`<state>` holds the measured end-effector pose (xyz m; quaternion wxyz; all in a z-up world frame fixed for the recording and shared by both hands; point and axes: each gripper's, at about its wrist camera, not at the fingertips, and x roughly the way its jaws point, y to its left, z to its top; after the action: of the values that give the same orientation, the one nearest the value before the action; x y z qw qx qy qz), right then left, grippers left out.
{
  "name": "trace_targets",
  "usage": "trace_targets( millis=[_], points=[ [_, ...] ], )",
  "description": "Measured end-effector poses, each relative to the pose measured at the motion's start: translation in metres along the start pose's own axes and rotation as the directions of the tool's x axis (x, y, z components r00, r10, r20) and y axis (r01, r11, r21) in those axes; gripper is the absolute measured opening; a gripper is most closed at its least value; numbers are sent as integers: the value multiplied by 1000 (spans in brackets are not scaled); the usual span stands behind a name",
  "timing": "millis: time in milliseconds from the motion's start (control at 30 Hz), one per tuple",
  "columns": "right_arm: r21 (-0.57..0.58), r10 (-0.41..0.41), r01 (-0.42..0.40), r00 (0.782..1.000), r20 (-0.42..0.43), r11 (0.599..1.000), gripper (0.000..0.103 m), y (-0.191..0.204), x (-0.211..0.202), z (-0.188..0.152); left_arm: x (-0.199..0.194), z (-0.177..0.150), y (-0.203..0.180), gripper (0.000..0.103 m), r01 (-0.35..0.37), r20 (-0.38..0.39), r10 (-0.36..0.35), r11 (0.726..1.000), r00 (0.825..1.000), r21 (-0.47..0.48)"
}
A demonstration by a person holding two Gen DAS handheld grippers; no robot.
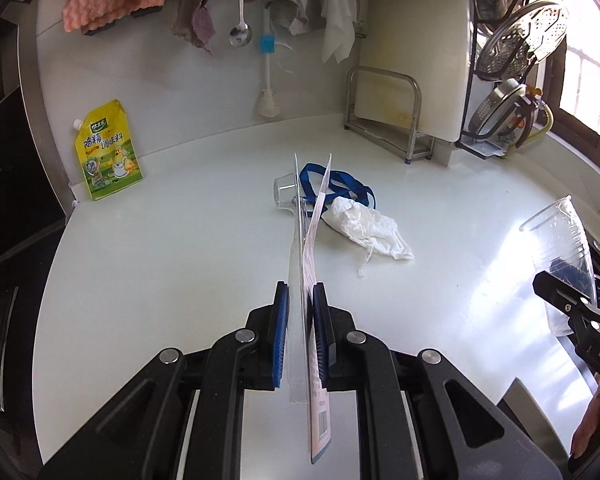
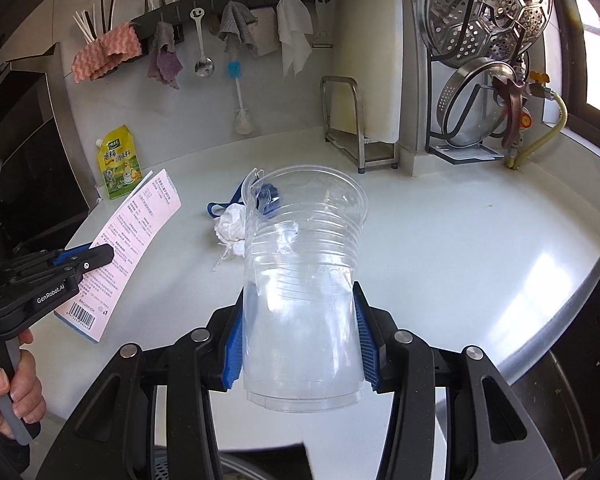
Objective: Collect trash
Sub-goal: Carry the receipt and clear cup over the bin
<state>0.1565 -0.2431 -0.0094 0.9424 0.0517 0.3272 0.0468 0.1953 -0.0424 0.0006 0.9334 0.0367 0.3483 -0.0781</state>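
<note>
The right gripper [image 2: 300, 344] holds a stack of clear plastic cups [image 2: 304, 280], ribbed and thin-walled, its blue pads pressed on both sides; the rim faces away, the base toward the camera. The left gripper [image 1: 300, 312] is closed narrow on a flat blister card [image 1: 312, 248], seen edge-on: pink printed paper with a barcode and a transparent plastic sheet. Ahead of the left gripper on the white glossy tabletop [image 1: 180, 240] lie a crumpled white tissue [image 1: 368, 228], a blue strap [image 1: 340, 184] and a small clear cup [image 1: 286, 194] on its side, partly hidden by the card. A yellow seasoning pouch [image 1: 108, 152] stands far left against the wall.
</note>
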Motion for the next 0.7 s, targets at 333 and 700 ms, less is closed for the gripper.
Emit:
trace_targets(
  millis=[333,700],
  points=[
    [56,6,-6,1000,0,998,45,30,-63,-70,-71,-50,-9,13,36,34,-37,999,999,24],
    [72,-1,-1,1000,24,997,45,59,-128,-131,-126,-111,-30,13,104,24,-105,993,994,53]
  ],
)
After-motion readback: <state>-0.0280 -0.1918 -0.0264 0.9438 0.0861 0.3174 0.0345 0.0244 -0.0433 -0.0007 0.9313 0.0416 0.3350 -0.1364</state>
